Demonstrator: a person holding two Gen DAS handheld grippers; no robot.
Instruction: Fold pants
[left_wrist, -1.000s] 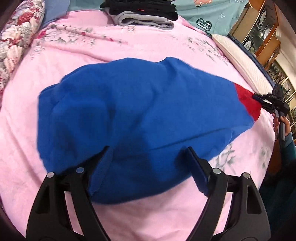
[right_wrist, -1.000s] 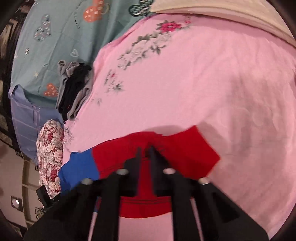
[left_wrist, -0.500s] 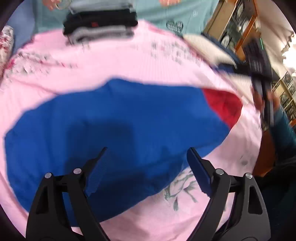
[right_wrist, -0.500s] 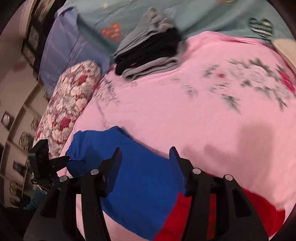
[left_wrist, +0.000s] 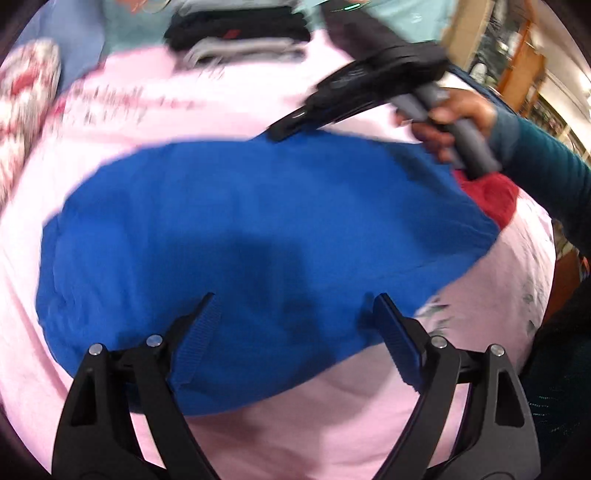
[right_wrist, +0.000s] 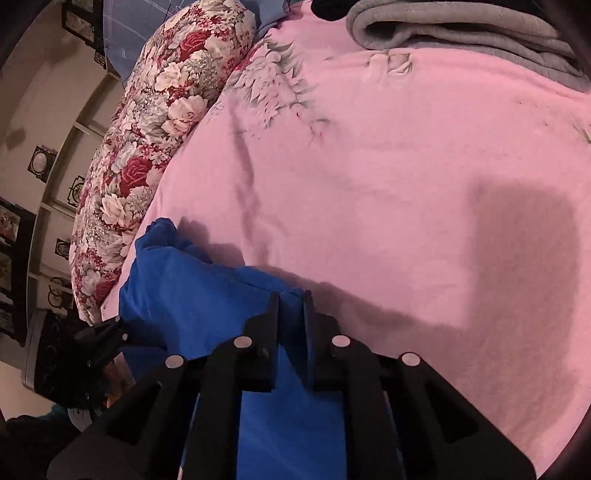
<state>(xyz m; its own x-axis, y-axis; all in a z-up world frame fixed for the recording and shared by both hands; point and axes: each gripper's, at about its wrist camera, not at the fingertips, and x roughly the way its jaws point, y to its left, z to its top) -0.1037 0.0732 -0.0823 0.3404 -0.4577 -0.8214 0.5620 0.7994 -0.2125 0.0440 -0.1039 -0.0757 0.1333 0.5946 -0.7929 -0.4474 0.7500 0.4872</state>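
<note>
Blue pants (left_wrist: 258, 229) with a red waistband (left_wrist: 491, 195) lie spread flat on the pink bedsheet (left_wrist: 295, 417). My left gripper (left_wrist: 295, 306) hovers open over their near edge, with nothing between its fingers. A hand holds my right gripper (left_wrist: 280, 133) at the far edge of the pants. In the right wrist view the right gripper (right_wrist: 290, 299) is shut on a fold of that far edge of the pants (right_wrist: 207, 295). The left gripper (right_wrist: 103, 338) shows dimly at the left, beyond the pants' end.
A stack of folded grey and black clothes (left_wrist: 240, 33) lies at the far side of the bed, also close ahead as grey clothes (right_wrist: 461, 33). A floral pillow (right_wrist: 155, 125) borders the left edge. Wooden cabinets (left_wrist: 524, 62) stand to the right.
My right gripper let go of the red waistband, opened, swung across to the far blue edge and shut on it. The left gripper stayed open over the near edge.
</note>
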